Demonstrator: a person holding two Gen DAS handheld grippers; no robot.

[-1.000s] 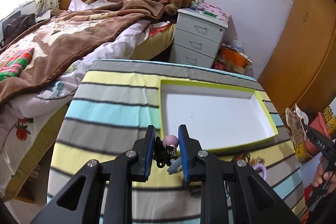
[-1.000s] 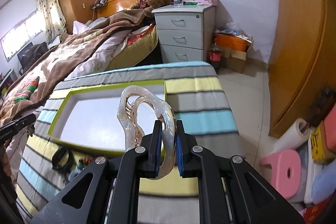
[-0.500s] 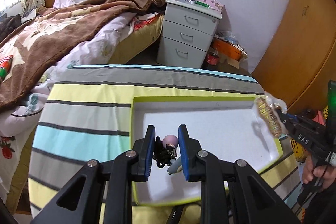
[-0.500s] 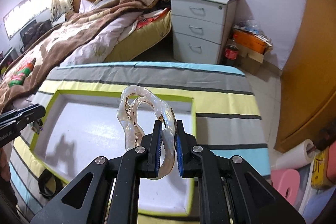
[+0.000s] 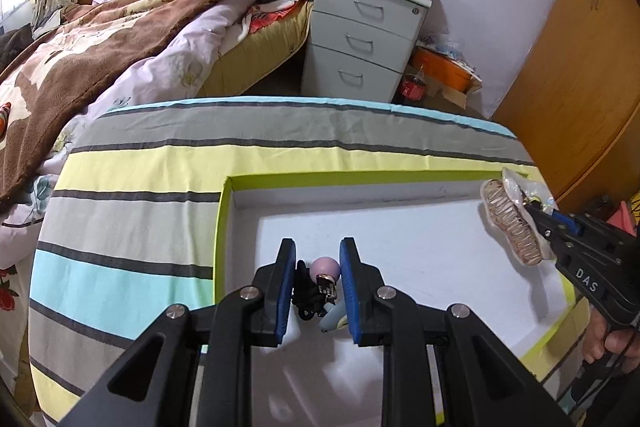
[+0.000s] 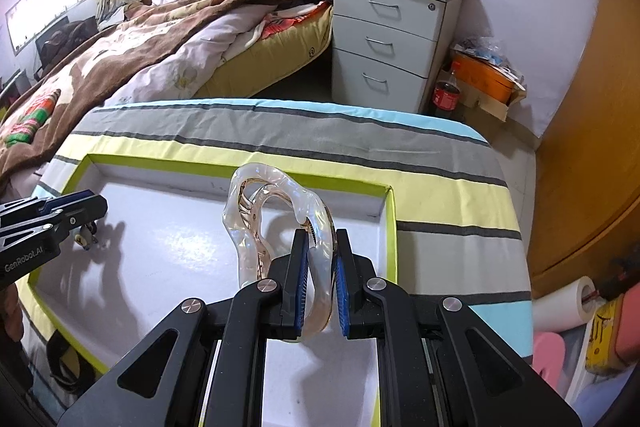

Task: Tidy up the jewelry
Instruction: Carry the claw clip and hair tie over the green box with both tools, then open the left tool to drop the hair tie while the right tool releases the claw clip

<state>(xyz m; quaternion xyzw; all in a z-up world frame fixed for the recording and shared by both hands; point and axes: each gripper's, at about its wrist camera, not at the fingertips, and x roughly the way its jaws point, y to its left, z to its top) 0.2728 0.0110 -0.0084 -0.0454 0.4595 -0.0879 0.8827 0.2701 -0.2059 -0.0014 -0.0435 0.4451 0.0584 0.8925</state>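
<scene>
A white tray with a lime-green rim (image 5: 222,227) (image 6: 391,227) lies on the striped table. My left gripper (image 5: 317,267) is shut on a black hair tie with a lilac ball and charms (image 5: 320,287), held over the tray's left part; it also shows in the right wrist view (image 6: 86,237). My right gripper (image 6: 319,259) is shut on a clear hair claw clip (image 6: 256,211), held over the tray's right part. The clip also shows at the right in the left wrist view (image 5: 510,223).
The striped cloth (image 5: 140,187) covers the table. A bed (image 5: 100,27) and a grey drawer unit (image 5: 360,39) stand behind. A black hair band (image 6: 64,355) lies on the cloth near the tray's front left edge. A wooden wardrobe (image 6: 592,147) stands to the right.
Both grippers have moved forward over the tray with their items still held. The right gripper and clip came in from the table's right side.
</scene>
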